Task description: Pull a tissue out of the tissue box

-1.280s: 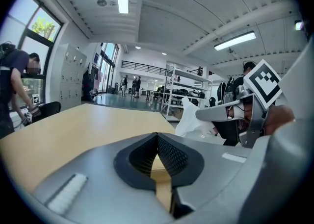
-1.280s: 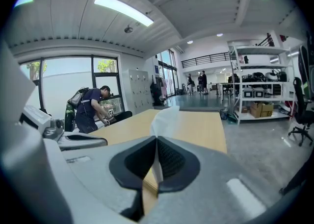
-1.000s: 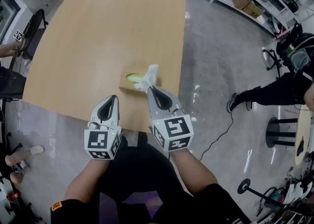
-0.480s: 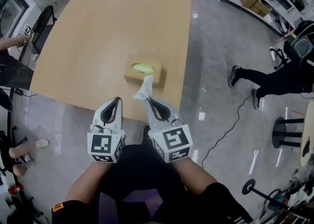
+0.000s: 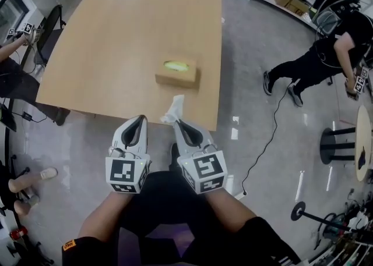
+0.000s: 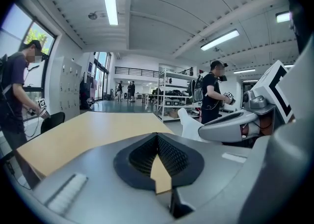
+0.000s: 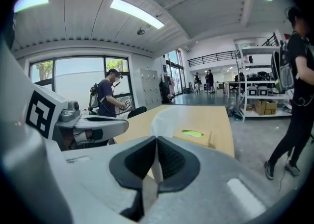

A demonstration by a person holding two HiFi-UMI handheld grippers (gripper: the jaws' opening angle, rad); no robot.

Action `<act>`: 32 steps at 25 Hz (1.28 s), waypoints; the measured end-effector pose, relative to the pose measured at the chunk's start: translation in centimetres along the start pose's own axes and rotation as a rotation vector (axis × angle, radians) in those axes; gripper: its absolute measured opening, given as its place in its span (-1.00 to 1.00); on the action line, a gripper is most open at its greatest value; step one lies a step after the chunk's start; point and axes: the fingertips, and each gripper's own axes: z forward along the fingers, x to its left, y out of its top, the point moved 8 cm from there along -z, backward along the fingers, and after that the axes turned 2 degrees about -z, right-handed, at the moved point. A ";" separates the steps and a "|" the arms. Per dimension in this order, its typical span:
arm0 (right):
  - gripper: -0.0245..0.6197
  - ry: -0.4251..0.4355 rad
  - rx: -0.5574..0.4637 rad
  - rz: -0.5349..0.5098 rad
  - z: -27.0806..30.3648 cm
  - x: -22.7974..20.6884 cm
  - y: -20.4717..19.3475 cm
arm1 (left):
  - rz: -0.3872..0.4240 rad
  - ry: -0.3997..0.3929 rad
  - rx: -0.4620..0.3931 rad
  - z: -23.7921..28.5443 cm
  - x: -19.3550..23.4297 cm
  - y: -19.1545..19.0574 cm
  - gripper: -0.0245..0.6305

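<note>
A tan tissue box (image 5: 176,73) with a green-rimmed slot lies near the front right of the wooden table (image 5: 116,32); the right gripper view also shows the tissue box (image 7: 192,137) beyond the jaws. My right gripper (image 5: 178,123) is shut on a white tissue (image 5: 173,109), which hangs free of the box, just off the table's near edge. The tissue (image 7: 156,166) is pinched between the pads of the right gripper (image 7: 156,138). Beside it on the left, my left gripper (image 5: 140,119) is shut and holds nothing. In its own view the left gripper (image 6: 157,136) sees the tissue (image 6: 189,125) at right.
A person in black (image 5: 315,64) stands on the grey floor right of the table, with a cable (image 5: 265,148) trailing nearby. A black chair (image 5: 49,32) and another person's arm are at the table's left. A round stand (image 5: 335,154) is at far right.
Both grippers have drawn back from the box toward me, past the table's near edge. The tissue has come out of the slot and hangs from the right gripper.
</note>
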 end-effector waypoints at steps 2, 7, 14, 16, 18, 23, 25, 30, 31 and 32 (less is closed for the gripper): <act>-0.94 -0.014 0.000 -0.005 -0.8 1.8 -0.4 | -0.001 -0.012 -0.002 -1.8 0.2 -0.5 -0.87; -0.94 -0.059 -0.008 -0.004 -3.6 5.7 -1.8 | -0.008 -0.036 0.003 -6.8 0.3 -2.3 -0.87; -0.94 -0.122 -0.008 0.011 -7.5 9.6 -4.0 | -0.020 -0.054 -0.005 -11.5 -0.1 -4.0 -0.87; -0.94 -0.131 -0.010 0.012 -8.4 10.3 -4.5 | -0.022 -0.058 -0.010 -12.3 -0.4 -4.3 -0.87; -0.94 -0.136 -0.011 0.011 -9.4 10.5 -5.3 | -0.021 -0.058 -0.015 -12.8 -1.1 -4.8 -0.87; -0.94 -0.134 -0.019 0.028 -11.0 9.2 -6.9 | -0.014 -0.042 -0.014 -13.0 -3.2 -5.7 -0.87; -0.94 -0.121 -0.015 0.026 -11.1 9.2 -7.2 | -0.015 -0.035 -0.005 -13.3 -3.7 -6.2 -0.87; -0.94 -0.099 -0.017 0.014 -12.5 8.9 -7.4 | -0.014 -0.023 0.009 -13.8 -5.4 -6.6 -0.87; -0.94 -0.094 -0.015 0.011 -12.7 8.7 -7.4 | -0.014 -0.017 0.006 -13.7 -5.6 -6.5 -0.87; -0.95 -0.089 -0.012 0.007 -12.9 8.5 -7.5 | -0.013 -0.011 0.002 -13.5 -5.7 -6.4 -0.87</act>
